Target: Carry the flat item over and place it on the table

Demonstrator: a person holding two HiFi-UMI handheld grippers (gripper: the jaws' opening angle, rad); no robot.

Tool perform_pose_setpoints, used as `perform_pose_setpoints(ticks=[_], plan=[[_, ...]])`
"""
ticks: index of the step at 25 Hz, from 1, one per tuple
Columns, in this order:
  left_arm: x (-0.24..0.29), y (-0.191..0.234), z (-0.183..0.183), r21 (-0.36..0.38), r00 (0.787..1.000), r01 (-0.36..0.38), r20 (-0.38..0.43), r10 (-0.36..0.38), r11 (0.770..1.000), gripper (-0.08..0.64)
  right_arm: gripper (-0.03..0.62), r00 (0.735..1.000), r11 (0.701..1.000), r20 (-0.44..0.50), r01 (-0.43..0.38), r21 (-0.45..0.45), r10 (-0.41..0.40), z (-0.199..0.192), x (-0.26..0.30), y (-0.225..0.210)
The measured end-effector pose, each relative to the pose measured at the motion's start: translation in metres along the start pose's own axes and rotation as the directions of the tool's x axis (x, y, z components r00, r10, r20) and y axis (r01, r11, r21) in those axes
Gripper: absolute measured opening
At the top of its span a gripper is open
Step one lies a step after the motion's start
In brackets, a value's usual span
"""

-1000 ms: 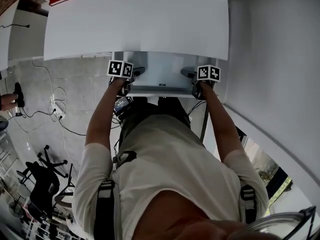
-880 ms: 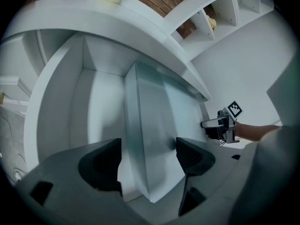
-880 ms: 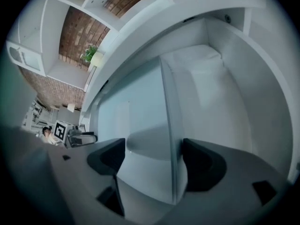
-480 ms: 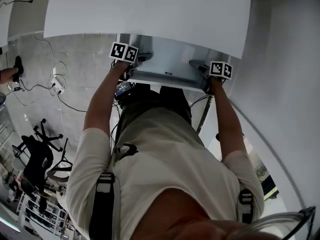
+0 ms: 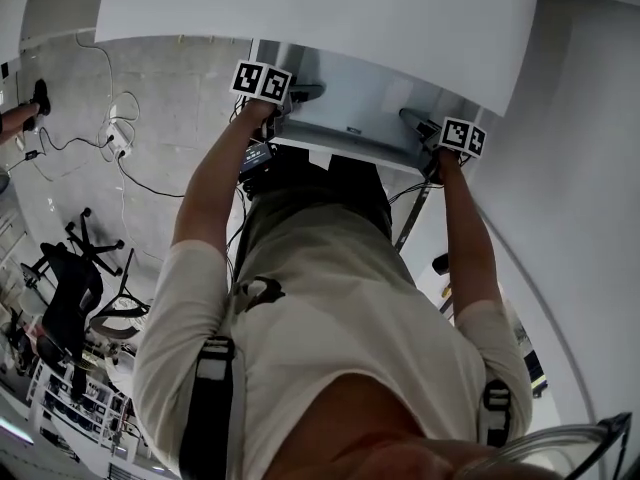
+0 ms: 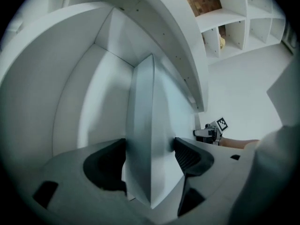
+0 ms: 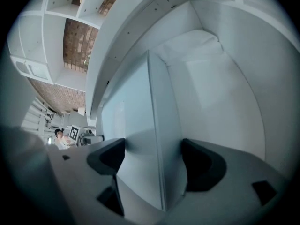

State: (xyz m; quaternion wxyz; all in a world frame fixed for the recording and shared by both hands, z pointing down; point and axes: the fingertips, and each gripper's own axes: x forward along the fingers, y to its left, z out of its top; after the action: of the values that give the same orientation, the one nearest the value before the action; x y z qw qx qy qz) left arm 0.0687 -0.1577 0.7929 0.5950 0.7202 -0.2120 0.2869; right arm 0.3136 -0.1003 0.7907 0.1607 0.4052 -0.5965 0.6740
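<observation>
Head view, person seen from above, both arms stretched toward the top of the frame. The left gripper (image 5: 300,93) and the right gripper (image 5: 413,118) each hold one end of the flat panel (image 5: 350,108), a thin grey sheet that lies roughly level across the upper centre of the frame, in front of the person's body. The far part of the flat panel runs out of sight at the near edge of the white table top (image 5: 300,18), which fills the upper part of the frame. Whether the sheet passes beneath that surface or only behind its edge cannot be told.

Left gripper view: the sheet stands edge-on at frame centre, and both dark jaws press against its two faces. White shelving (image 6: 243,22) shows at upper right.

Right gripper view: the same arrangement, both jaws clamped on the sheet's opposite faces, with the edge running up the middle of the frame.

At the left of the head view, a grey floor (image 5: 170,88) carries a power strip (image 5: 118,138) with loose cables. An office chair (image 5: 70,288) stands toward the lower left.
</observation>
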Motion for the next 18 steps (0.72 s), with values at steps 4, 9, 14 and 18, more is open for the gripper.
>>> perform_pose_setpoints(ticks=[4, 9, 14, 18], plan=[[-0.002, -0.001, -0.002, -0.051, 1.0, -0.012, 0.004, 0.012, 0.999, 0.344, 0.388, 0.999, 0.999, -0.021, 0.026, 0.022, -0.026, -0.001, 0.0, 0.001], [-0.018, -0.012, -0.007, -0.081, 0.998, -0.018, -0.054, 0.014, 0.997, 0.335, 0.377, 0.993, 0.994, -0.053, 0.106, 0.009, -0.106, 0.0, -0.014, 0.019], [-0.026, -0.019, -0.007, -0.118, 1.0, -0.005, 0.0, 0.005, 0.993, 0.334, 0.374, 0.99, 0.992, -0.075, 0.116, -0.051, -0.12, 0.0, -0.022, 0.03], [-0.047, -0.036, -0.011, -0.078, 0.999, 0.03, -0.01, -0.031, 0.997, 0.333, 0.374, 0.991, 0.992, -0.079, 0.102, -0.068, -0.107, -0.003, -0.035, 0.046]])
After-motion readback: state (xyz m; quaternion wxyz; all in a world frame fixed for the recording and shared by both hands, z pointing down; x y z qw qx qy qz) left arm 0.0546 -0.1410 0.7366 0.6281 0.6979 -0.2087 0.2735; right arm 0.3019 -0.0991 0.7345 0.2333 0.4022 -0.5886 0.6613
